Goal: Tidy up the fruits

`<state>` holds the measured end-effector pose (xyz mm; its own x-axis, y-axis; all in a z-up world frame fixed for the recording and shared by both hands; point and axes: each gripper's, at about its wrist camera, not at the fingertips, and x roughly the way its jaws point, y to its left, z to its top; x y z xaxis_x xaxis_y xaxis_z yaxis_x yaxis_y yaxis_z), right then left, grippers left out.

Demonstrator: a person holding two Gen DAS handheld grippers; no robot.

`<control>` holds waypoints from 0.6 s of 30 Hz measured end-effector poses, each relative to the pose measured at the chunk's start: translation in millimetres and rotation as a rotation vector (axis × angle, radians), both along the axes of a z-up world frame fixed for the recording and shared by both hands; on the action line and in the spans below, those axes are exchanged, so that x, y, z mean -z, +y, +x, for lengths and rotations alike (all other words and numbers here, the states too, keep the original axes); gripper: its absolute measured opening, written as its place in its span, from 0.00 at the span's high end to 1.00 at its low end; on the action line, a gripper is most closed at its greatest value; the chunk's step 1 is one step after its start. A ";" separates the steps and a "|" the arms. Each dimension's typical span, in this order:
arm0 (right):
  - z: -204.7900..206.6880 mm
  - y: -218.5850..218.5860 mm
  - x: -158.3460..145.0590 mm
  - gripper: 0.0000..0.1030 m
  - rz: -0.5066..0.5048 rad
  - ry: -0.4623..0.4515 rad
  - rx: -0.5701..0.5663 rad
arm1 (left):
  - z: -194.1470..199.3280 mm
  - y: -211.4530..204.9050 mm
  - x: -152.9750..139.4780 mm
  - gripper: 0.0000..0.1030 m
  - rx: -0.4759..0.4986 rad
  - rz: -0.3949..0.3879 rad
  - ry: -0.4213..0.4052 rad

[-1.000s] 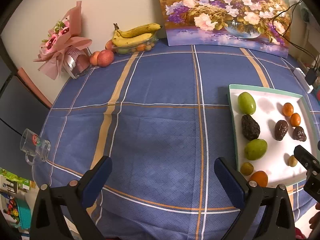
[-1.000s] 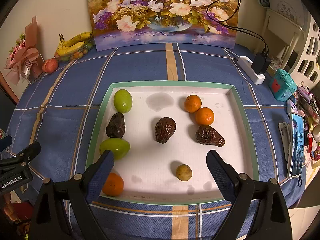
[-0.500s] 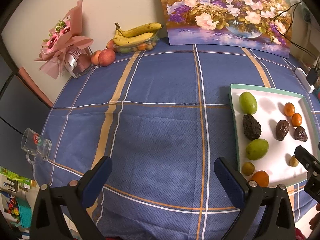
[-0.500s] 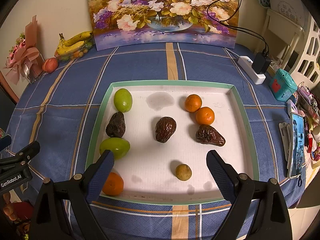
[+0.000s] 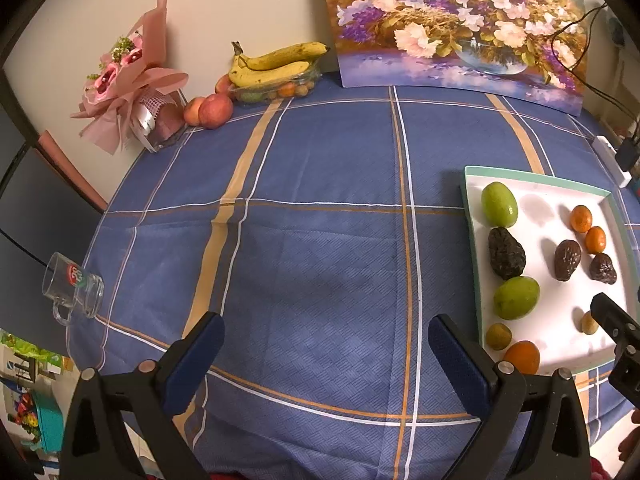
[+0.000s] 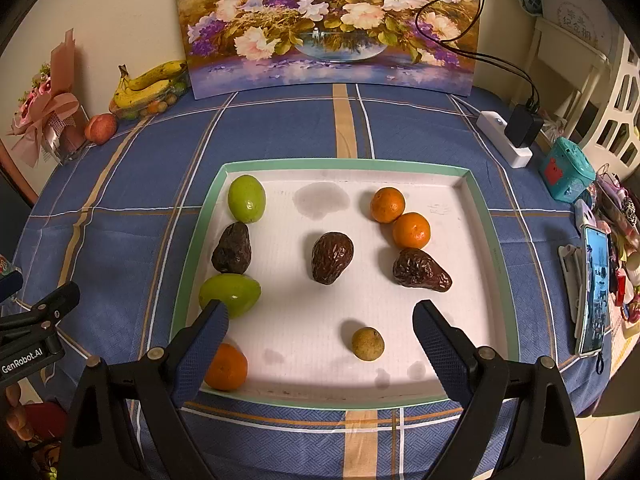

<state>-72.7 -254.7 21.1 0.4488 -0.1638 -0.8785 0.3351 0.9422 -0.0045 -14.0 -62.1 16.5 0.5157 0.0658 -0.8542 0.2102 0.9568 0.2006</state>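
A white tray with a green rim (image 6: 344, 165) lies on the blue checked tablecloth. It holds two green fruits (image 6: 246, 198) (image 6: 230, 293), three dark wrinkled avocados (image 6: 232, 249) (image 6: 332, 257) (image 6: 421, 270), three oranges (image 6: 387, 205) (image 6: 411, 230) (image 6: 226, 367) and a small yellowish fruit (image 6: 368, 344). My right gripper (image 6: 320, 312) hovers open over the tray's near half, its pads touching nothing. My left gripper (image 5: 326, 326) stands open over bare cloth, left of the tray (image 5: 470, 216).
Bananas on a clear box (image 5: 276, 64), two peaches (image 5: 214, 110) and a pink bouquet (image 5: 128, 80) sit at the back left. A glass mug (image 5: 72, 288) is at the left edge. A flower painting (image 6: 328, 20) leans on the wall. A power strip (image 6: 504, 138), teal box (image 6: 566, 170) and phone (image 6: 596, 292) are on the right.
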 end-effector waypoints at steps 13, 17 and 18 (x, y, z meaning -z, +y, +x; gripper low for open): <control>0.7 -0.2 0.4 0.09 0.001 0.002 0.000 | 0.0 -0.6 1.6 0.00 0.002 -0.001 0.010; 0.8 -0.2 0.5 0.09 0.001 0.003 0.000 | 0.5 0.1 2.0 0.00 -0.002 -0.005 0.013; 0.3 -0.1 0.6 0.09 0.001 0.004 0.000 | 0.9 0.6 2.4 0.00 -0.007 -0.006 0.016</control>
